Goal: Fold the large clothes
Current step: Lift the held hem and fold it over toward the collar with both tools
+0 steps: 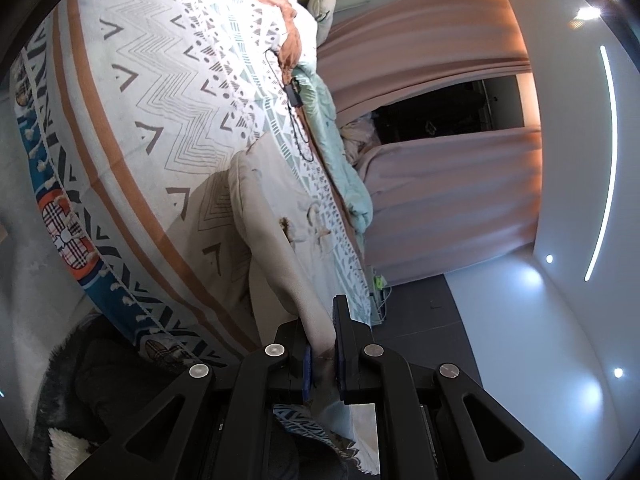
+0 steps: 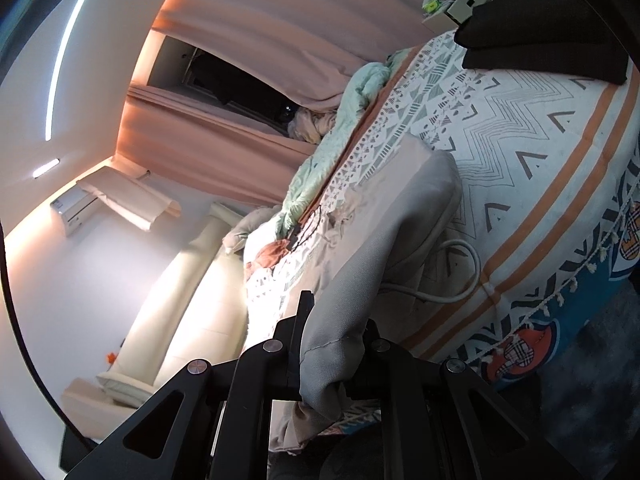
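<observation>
A large beige garment [image 1: 276, 236] with toggle fastenings lies partly on the patterned bedspread [image 1: 160, 92] and is lifted at one end. My left gripper [image 1: 322, 344] is shut on an edge of it, the cloth pinched between the blue pads. In the right wrist view the same beige garment [image 2: 384, 236] rises from the bedspread [image 2: 520, 128] into my right gripper [image 2: 332, 344], which is shut on a fold of it. The cloth hangs over and hides the right fingertips.
A mint quilt [image 1: 340, 148] and a black cable [image 1: 296, 120] lie along the bed's far side. Folded black clothing [image 2: 548, 28] sits on the bed's corner. Pink curtains [image 1: 448, 192], a cream headboard [image 2: 172, 300] and a dark furry item [image 1: 80, 400] surround the bed.
</observation>
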A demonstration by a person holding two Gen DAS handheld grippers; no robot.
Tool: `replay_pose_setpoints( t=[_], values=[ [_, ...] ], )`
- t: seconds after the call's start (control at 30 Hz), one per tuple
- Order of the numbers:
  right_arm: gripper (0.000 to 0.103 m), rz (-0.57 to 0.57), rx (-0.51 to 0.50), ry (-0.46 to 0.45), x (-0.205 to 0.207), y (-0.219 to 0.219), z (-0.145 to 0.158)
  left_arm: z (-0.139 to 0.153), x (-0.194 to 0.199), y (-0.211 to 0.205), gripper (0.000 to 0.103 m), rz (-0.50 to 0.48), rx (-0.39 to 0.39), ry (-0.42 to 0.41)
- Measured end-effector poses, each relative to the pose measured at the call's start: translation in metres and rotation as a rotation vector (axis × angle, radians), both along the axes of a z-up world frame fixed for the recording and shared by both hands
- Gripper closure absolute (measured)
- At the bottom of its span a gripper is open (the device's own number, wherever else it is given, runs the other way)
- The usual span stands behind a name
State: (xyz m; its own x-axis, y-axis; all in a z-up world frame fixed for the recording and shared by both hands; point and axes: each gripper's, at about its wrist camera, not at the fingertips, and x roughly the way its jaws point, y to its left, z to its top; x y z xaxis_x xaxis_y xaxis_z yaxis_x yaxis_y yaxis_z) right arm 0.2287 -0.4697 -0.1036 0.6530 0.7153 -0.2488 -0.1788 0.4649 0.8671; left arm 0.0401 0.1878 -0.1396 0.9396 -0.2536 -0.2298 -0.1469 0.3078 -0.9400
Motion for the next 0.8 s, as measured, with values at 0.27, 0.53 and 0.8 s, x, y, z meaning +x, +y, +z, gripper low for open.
replay_pose_setpoints(
  t=[0.27, 0.53, 0.8],
  values=[
    [0.090, 0.024, 0.066, -0.046, -0.016, -0.005, 0.028, 0.034, -0.016, -0.001, 0.094, 0.021, 0.020, -0.067],
    [0.090, -0.005, 0.077, -0.098, -0.014, -0.005, 0.060, 0.065, -0.008, 0.009, 0.094, 0.050, 0.022, -0.117],
    [0.090, -0.049, 0.073, -0.095, 0.014, 0.005, 0.073, 0.080, 0.028, 0.020, 0.094, 0.056, 0.024, -0.135]
  ],
)
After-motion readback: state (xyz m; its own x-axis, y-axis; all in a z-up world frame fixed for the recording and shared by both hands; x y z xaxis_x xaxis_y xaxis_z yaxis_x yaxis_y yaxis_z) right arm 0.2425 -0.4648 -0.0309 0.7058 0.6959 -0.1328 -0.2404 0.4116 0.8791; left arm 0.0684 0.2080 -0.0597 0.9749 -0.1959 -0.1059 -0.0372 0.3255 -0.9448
